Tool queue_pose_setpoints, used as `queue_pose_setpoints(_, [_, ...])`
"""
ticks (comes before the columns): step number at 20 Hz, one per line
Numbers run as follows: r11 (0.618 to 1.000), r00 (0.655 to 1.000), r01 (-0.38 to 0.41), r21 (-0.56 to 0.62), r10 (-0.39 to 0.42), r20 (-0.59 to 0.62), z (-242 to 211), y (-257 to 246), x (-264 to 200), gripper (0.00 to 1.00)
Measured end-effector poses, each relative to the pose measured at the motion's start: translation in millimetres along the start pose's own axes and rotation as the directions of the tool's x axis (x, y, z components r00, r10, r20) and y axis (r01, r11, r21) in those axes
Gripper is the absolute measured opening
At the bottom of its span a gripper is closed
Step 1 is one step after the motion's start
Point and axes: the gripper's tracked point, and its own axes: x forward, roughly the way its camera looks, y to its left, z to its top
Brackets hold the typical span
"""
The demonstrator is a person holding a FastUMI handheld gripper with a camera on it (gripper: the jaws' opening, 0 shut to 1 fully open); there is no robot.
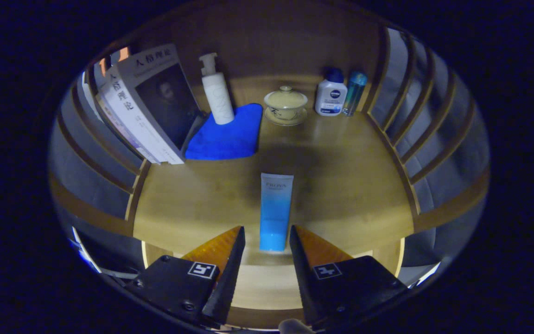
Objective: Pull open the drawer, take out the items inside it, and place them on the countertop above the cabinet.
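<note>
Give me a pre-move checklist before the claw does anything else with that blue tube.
1. Claw open: ok, fingers apart.
2. Blue tube lined up: ok, its near end sits between the fingertips.
3. Both fingers pressing on tube: not ok, gaps show either side.
4. Tube resting flat on countertop: cannot tell.
5. Space around tube: ok, blue cloth, pump bottle and lidded cup stand well beyond.
6. Drawer emptied: cannot tell.
</note>
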Motion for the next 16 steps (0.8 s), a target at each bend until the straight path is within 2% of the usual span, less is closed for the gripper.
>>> queue_pose_setpoints(3, [0.999,0.995,0.000,-0.034,0.004,0.103,-17.2,1.7,-35.2,0.62])
queue_pose_setpoints(6, [0.996,0.965,-0.003,-0.090,0.026,0.259,-41.7,12.8,-82.8,0.64])
queue_pose_setpoints(9, [0.991,0.909,0.015,-0.135,0.043,0.415,-74.1,19.4,-133.3,0.75])
queue_pose_setpoints(14, [0.989,0.784,-0.037,-0.145,0.119,0.610,-128.8,32.4,-211.9,0.98])
queue_pose_setpoints(16, [0.986,0.738,-0.031,-0.164,0.133,0.661,-148.3,28.4,-232.9,0.99])
